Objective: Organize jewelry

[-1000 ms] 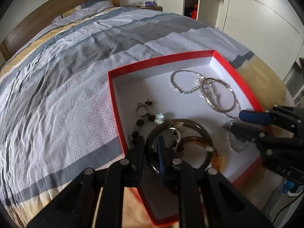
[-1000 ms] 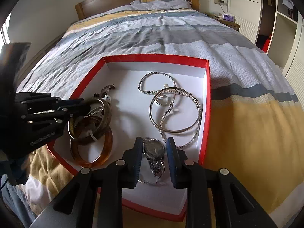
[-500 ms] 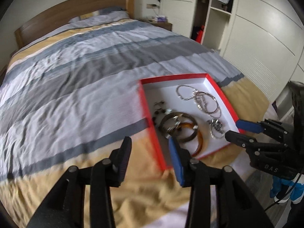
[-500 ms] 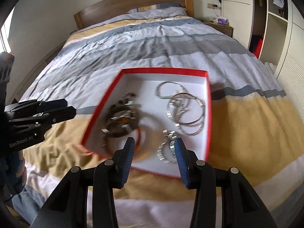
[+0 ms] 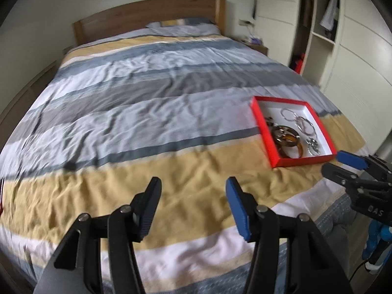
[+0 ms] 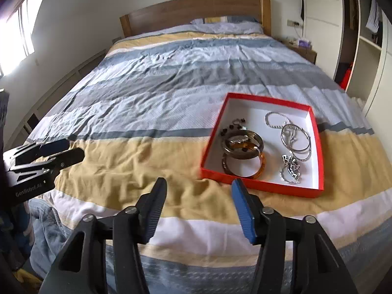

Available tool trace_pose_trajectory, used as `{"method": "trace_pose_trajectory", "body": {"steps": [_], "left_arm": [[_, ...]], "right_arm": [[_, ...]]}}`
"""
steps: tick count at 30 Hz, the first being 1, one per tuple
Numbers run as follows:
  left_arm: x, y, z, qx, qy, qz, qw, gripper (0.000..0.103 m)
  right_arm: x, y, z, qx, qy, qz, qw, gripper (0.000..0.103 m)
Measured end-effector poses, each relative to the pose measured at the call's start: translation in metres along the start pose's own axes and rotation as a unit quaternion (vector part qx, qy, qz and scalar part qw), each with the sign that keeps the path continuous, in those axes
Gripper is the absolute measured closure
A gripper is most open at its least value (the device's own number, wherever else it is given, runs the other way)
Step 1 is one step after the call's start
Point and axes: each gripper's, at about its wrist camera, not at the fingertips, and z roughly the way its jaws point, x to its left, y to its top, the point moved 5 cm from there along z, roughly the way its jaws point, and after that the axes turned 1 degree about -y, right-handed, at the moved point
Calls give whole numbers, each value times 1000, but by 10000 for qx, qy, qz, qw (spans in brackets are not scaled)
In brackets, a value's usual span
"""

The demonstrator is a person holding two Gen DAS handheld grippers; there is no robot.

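Note:
A red box with a white inside (image 6: 318, 161) (image 5: 265, 132) lies on the bed near its foot. In it are a dark bangle (image 6: 242, 144) over an amber bangle (image 6: 259, 169), silver bangles and chains (image 6: 295, 139), a silver watch (image 6: 291, 167) and small dark earrings (image 6: 232, 125). My left gripper (image 5: 193, 196) is open and empty, well back from the box over the yellow stripe. My right gripper (image 6: 198, 196) is open and empty, just short of the box's near edge. Each gripper shows in the other's view: the right (image 5: 343, 163), the left (image 6: 63, 150).
The striped duvet (image 6: 159, 93) covers the whole bed, with a wooden headboard (image 6: 196, 12) and pillows at the far end. A nightstand (image 6: 303, 49) and white wardrobes (image 5: 355, 49) stand on the right. A window is at the left.
Both grippers have opened, letting go of the dark bangle and the watch, and pulled back and up from the box. The jewelry stays in the box.

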Motion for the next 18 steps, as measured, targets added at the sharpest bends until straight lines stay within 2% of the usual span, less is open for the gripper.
{"method": "trace_pose_trajectory", "body": {"steps": [1,5,10,18], "left_arm": [[6,-3,-6,-49,57,-71,9999,46],[19,-15,-33,-318,242,-152,9991,45],[23,-32,-55,-465,191,-171,9986,45],[25,-58,-69,-540,379,-272,9975,45]], "right_arm": [[5,0,-5,-42,-32,-26,10000,34],[24,-3,-24,-181,-196,-128,9996,22],[39,-11,-44,-349,-348,-117,9987,2],[47,-35,-66,-499,-639,-131,9966,1]]}}
